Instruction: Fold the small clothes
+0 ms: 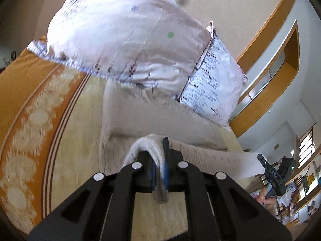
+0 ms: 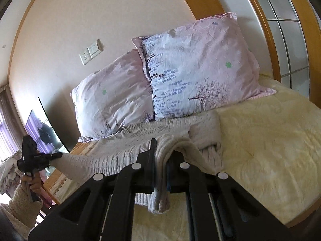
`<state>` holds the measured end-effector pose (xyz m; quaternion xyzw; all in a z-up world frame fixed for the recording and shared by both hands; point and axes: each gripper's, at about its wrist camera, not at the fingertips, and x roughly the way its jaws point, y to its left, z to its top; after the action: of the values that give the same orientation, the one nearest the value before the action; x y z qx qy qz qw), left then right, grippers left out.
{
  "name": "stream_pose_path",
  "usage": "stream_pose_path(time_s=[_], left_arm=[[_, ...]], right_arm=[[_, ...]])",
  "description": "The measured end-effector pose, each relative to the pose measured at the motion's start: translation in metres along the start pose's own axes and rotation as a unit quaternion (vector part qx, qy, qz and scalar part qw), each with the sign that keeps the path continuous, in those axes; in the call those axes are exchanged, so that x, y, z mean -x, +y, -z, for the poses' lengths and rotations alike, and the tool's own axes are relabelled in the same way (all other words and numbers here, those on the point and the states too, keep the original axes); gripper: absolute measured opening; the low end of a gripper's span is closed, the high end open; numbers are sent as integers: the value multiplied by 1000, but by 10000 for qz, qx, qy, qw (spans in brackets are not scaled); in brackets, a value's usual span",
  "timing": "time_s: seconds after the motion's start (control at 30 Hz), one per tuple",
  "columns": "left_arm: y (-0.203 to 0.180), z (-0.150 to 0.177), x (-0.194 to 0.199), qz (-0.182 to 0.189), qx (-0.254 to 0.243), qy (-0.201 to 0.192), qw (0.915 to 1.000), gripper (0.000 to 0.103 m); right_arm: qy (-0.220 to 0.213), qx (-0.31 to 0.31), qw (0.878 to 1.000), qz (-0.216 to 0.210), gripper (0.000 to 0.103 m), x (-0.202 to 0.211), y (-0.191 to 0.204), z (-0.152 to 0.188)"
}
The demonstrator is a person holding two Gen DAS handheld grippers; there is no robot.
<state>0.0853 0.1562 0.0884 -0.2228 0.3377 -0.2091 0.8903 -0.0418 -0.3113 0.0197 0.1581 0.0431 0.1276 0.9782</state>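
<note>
gripping a bunched edge of the cream ribbed knit sweater (image 1: 180, 124), left gripper (image 1: 159, 160) with blue-padded jaws pinched narrow on a thick fold that hangs out below the pads. off to the left, orange patterned blanket border with pale medallions (image 1: 26, 108); ahead, pale yellow quilted bedspread (image 1: 80, 120) under the garment; beyond, two pink floral pillows (image 1: 124, 32) leaning at the wall.

moving right: sweater body spread flat against the foot of the pillows, near edge lifted off the bed and stretched between both tools, long axis running left to right across the bed. one sleeve drawn out toward the far tool in each wrist view.

further right, right gripper (image 2: 160, 160) likewise clamped tight on a doubled wad of the same knit, a loose end drooping beneath. bare bedspread to its right, wooden bed frame (image 2: 270, 30) and frosted glass panels behind.

judging the relation: cloth lying forward of both pairs of jaws, toward the pillows, both hands about equally near. likely next, carrying the held edge forward over the flat body, both sides level to avoid a skewed crease.
</note>
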Motion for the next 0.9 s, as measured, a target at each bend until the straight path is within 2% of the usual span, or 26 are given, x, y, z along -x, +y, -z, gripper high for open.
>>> stream_pose_path(time_s=[0.13, 0.3, 0.4, 0.67, 0.8, 0.9], left_arm=[[-6, -34, -17, -91, -71, -49, 9999, 6], [-5, -69, -51, -245, -95, -80, 9996, 6], [9, -84, -83, -400, 114, 68, 9991, 6], [48, -93, -149, -592, 620, 510, 9950, 6], [62, -93, -167, -613, 811, 608, 9930, 6], [75, -94, -182, -528, 1181, 717, 9890, 6]], right_arm=[[73, 67, 9998, 168, 8, -21, -1, -19], [127, 95, 9986, 507, 8, -65, -6, -45], [307, -123, 9975, 623, 8, -98, -20, -51], [1038, -949, 9868, 801, 8, -172, -73, -44], [1260, -1381, 9796, 744, 8, -194, -92, -44], [1478, -1821, 9701, 633, 8, -212, -106, -46]])
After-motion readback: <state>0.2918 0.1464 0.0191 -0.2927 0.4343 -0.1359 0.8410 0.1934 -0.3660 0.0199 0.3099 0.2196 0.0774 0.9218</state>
